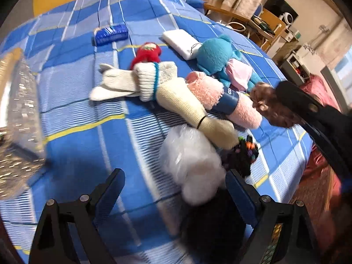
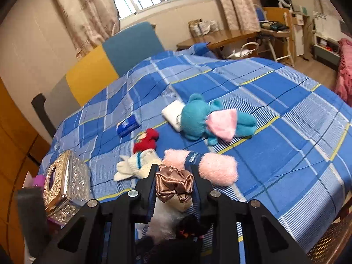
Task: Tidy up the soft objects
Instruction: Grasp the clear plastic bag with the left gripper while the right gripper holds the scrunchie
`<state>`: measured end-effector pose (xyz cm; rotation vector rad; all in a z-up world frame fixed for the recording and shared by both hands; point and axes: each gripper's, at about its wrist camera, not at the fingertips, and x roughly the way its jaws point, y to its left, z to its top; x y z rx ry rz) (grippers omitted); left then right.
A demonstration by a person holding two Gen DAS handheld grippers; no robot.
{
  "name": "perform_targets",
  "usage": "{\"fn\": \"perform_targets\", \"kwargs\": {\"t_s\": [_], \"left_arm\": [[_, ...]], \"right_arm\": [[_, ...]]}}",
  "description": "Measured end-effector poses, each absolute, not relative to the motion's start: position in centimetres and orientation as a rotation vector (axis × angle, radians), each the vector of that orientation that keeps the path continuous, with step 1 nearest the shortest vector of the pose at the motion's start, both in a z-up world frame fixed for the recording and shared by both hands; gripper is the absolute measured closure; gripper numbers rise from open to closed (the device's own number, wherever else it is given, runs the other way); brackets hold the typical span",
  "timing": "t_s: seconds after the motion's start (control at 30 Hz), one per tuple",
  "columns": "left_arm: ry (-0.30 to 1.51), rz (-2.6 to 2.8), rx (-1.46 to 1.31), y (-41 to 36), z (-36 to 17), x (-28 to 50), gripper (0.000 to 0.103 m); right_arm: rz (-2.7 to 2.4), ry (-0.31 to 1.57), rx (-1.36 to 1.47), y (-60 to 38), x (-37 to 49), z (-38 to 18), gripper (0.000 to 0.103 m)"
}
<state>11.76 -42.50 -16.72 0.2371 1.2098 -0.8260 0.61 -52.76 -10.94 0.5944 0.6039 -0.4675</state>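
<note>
Nearest the lens, the right gripper (image 2: 173,187) is clamping its fingers (image 2: 149,189) on a bronze satin scrunchie (image 2: 173,183), holding it above the near edge of the bed (image 2: 275,154). Beside it, the left gripper (image 1: 173,189) is standing with fingers (image 1: 112,189) spread wide, gripping nothing, while a white plastic-wrapped bundle (image 1: 189,160) is lying between them, with a dark fuzzy thing (image 1: 211,226) nearer still, too blurred to name. Just beyond, a cream roll (image 1: 193,107), a pink fluffy roll (image 1: 222,96) with a blue band and white knitted gloves (image 1: 125,81) are lying heaped together. Farther off, a red plush (image 1: 147,52), a teal bear (image 1: 215,52), a white pad (image 1: 180,39) and a blue packet (image 1: 111,34) are sitting apart. A glittering box (image 2: 63,184) is waiting at the near left. To do this step well, the left fingers should be dropping squarely over the middle of the bundle, closing gently so the wrap is not slipping, and keeping clear of the beaded black piece (image 1: 244,151) touching its right side.
</note>
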Motion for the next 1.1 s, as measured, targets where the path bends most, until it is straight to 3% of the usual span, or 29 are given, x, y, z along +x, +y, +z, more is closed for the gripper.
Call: {"fn": "perform_targets", "kwargs": {"t_s": [0.07, 0.13, 0.17, 0.23, 0.27, 0.3, 0.77, 1.1], "left_arm": [[1.214, -0.826, 0.237, -43.4, -17.2, 11.9, 0.010], [1.217, -0.804, 0.247, -43.8, -17.8, 12.1, 0.020], [1.240, -0.815, 0.234, -43.9, -18.3, 12.3, 0.036], [1.214, -0.813, 0.229, -43.6, -18.5, 12.7, 0.047], [1.199, -0.817, 0.252, -43.4, -18.5, 12.7, 0.058], [1.193, -0.823, 0.255, -43.1, -18.5, 12.8, 0.061], [1.114, -0.817, 0.140, -33.2, -15.0, 12.7, 0.063], [0.935, -0.847, 0.084, -24.5, -5.9, 12.8, 0.063]], "right_arm": [[-0.476, 0.590, 0.608, -53.1, 0.3, -11.0, 0.076], [-0.483, 0.583, 0.619, -53.3, 0.2, -11.0, 0.077], [-0.479, 0.585, 0.621, -53.4, 0.2, -11.0, 0.077], [-0.469, 0.594, 0.609, -53.1, 0.5, -11.0, 0.077], [-0.468, 0.596, 0.599, -53.0, 0.6, -11.0, 0.077], [-0.463, 0.596, 0.591, -52.8, 0.7, -11.0, 0.077], [-0.449, 0.627, 0.512, -51.6, 1.5, -10.9, 0.078], [-0.454, 0.640, 0.439, -50.5, 1.9, -10.7, 0.078]]}}
